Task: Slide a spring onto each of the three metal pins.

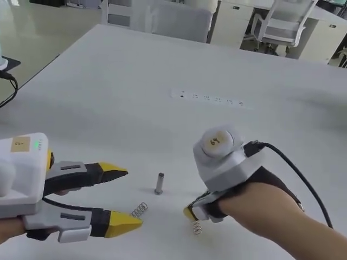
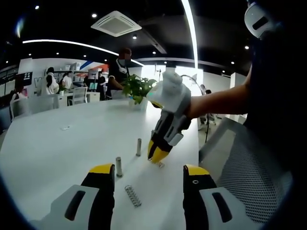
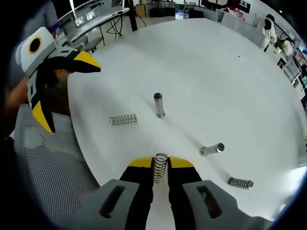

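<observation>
While no pin carries a spring yet, the head view shows the right gripper (image 1: 191,212) low and right of centre. Its fingers are clamped on the held spring (image 1: 196,226), close to the desk (image 1: 135,81). The upright pin (image 1: 159,183) stands bare just to its left. At lower left, the left gripper (image 1: 122,197) has its fingers apart, and a loose spring (image 1: 140,208) lies near the lower tip.

In the left gripper view, the left gripper (image 2: 148,172) rises from the bottom edge, fingers spread. The loose spring (image 2: 132,195) lies between them, untouched. The upright pin (image 2: 119,166) stands just above the left finger. A second pin (image 2: 138,146) sits higher up, beside the right gripper (image 2: 158,154).

In the right gripper view, the right gripper (image 3: 161,165) pinches the held spring (image 3: 160,168) at bottom centre, in line with the upright pin (image 3: 159,105) above it. The second pin (image 3: 212,149) lies on its side at right, with a far spring (image 3: 240,182) below it. The loose spring (image 3: 123,119) is left of centre, and the left gripper (image 3: 68,93) is at upper left.

The first threading seems to be in hand: a spring is gripped but not seated. Next, its bore must be lined up over the upright pin's top and lowered on before release. The fallen pin will likely need steadying.
</observation>
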Available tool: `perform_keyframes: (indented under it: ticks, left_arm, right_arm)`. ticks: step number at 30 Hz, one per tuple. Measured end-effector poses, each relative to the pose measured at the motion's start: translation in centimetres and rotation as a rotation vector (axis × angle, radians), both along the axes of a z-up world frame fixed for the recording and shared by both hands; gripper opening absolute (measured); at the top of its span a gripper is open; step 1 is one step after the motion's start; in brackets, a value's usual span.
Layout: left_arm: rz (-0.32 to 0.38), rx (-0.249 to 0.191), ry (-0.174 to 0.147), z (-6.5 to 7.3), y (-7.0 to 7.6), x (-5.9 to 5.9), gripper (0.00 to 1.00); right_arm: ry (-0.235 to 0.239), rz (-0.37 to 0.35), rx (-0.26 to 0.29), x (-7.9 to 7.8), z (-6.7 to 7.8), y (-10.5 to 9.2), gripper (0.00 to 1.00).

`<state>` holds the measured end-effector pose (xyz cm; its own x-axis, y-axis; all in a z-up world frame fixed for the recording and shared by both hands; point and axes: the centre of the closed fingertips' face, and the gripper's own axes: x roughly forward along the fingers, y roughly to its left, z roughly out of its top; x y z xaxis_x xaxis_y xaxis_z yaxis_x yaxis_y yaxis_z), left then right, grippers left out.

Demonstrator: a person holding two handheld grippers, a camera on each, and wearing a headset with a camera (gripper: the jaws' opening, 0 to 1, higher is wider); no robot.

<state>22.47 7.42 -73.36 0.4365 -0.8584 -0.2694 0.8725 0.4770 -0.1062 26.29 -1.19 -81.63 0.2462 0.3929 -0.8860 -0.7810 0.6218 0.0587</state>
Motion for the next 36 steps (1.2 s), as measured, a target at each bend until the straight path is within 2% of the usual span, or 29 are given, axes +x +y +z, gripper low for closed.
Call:
perform_keyframes:
  ticks: [2,11,15,21,31,32,36]
  left_arm:
    - [-0.002,0.001,-0.001,0.1,-0.1,0.0,0.53]
    - [-0.001,0.005,-0.007,0.4,0.0,0.1,0.52]
    - [0.005,0.006,-0.009,0.5,0.2,0.2,0.52]
    - [0.010,0.011,-0.009,0.7,0.4,0.2,0.52]
    - [0.023,0.011,-0.012,1.2,0.4,0.4,0.52]
    - [0.026,0.008,-0.012,1.3,0.3,0.5,0.52]
    - [0.030,0.006,-0.014,1.5,0.3,0.6,0.52]
  right_arm:
    - [-0.009,-0.003,0.010,-0.1,0.5,-0.2,0.08]
    - [-0.117,0.005,0.132,0.3,3.4,0.0,0.08]
    - [-0.193,0.033,0.202,0.9,5.2,0.4,0.08]
    - [-0.265,0.039,0.273,1.6,7.5,0.3,0.08]
    - [-0.359,-0.001,0.407,2.9,11.1,-1.2,0.08]
    - [-0.389,-0.001,0.422,3.2,11.6,-1.5,0.08]
    - [-0.453,0.018,0.454,3.7,12.9,-2.3,0.07]
